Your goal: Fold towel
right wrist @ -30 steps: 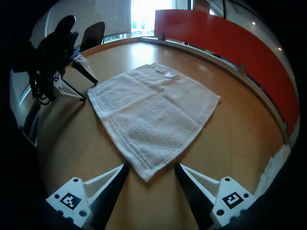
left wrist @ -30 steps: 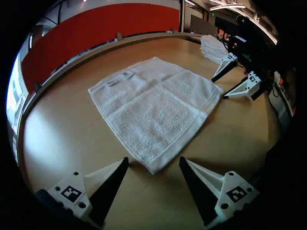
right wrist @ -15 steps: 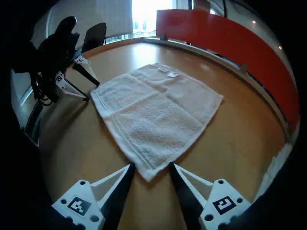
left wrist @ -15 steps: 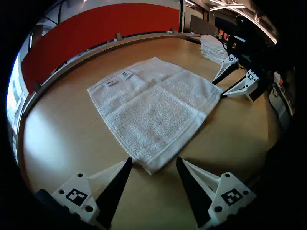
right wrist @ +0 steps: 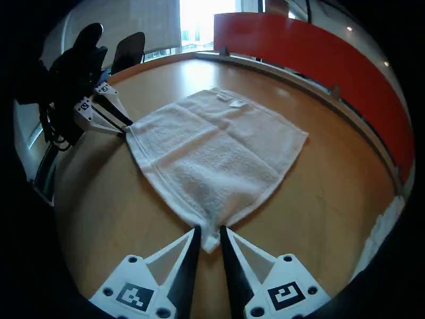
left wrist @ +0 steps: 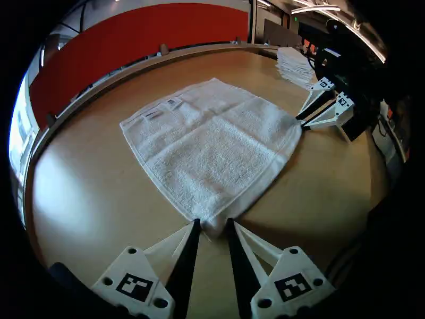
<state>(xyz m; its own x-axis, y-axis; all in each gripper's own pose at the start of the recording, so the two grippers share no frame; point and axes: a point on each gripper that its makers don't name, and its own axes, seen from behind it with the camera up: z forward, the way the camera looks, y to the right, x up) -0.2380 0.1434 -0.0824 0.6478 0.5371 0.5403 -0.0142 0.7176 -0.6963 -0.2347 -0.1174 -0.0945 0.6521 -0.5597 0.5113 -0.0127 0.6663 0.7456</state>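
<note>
The towel [left wrist: 212,143] lay spread on the table [left wrist: 90,191], straight ahead of our left gripper [left wrist: 211,223], with its nearest corner between that gripper's two fingers. Our right gripper [right wrist: 208,231] had the neighbouring corner between its own fingers. Seen from the left gripper, it sat ahead and to the right, at the towel's right-hand corner. Beyond it, a stack of towels [left wrist: 295,64] rested on the table. A wall panel [left wrist: 133,37] ran behind the table's far edge. From the right gripper, a chair [right wrist: 130,49] stood ahead to the left, past the table.
</note>
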